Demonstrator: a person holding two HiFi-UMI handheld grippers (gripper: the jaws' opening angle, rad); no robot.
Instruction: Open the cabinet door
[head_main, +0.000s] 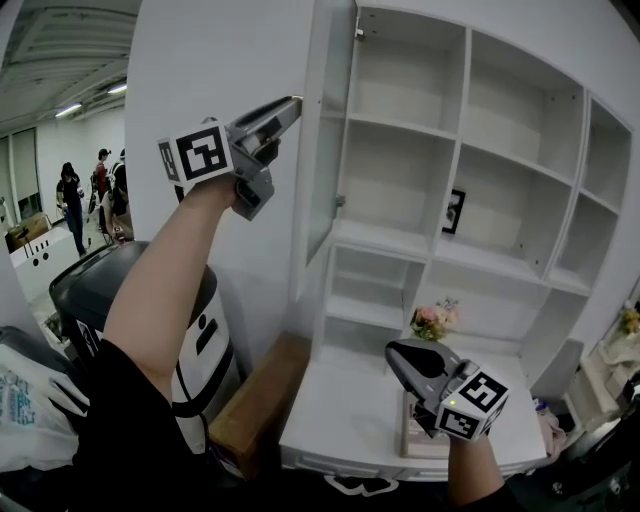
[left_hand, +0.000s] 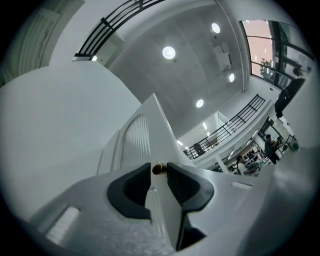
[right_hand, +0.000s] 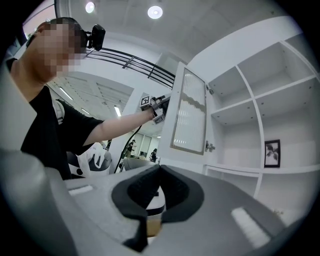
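The white cabinet door (head_main: 325, 150) with a ribbed glass panel stands swung out from the shelf unit (head_main: 500, 180), roughly edge-on to me. My left gripper (head_main: 293, 105) is raised to the door's free edge and shut on it. In the left gripper view the door's edge (left_hand: 150, 130) runs up between the pads (left_hand: 187, 187), with a small brass stud at the tips of my left gripper (left_hand: 159, 169). The right gripper view shows the door (right_hand: 189, 115) and my left gripper (right_hand: 162, 102) on it. My right gripper (head_main: 397, 350) hangs low over the counter, shut and empty (right_hand: 159, 167).
Open white shelves hold a small framed picture (head_main: 454, 211). Pink flowers (head_main: 430, 320) and a flat box (head_main: 425, 435) sit on the white counter (head_main: 340, 410). A dark bin (head_main: 190, 330) and a cardboard box (head_main: 255, 400) stand at the left. People (head_main: 72, 205) stand far back.
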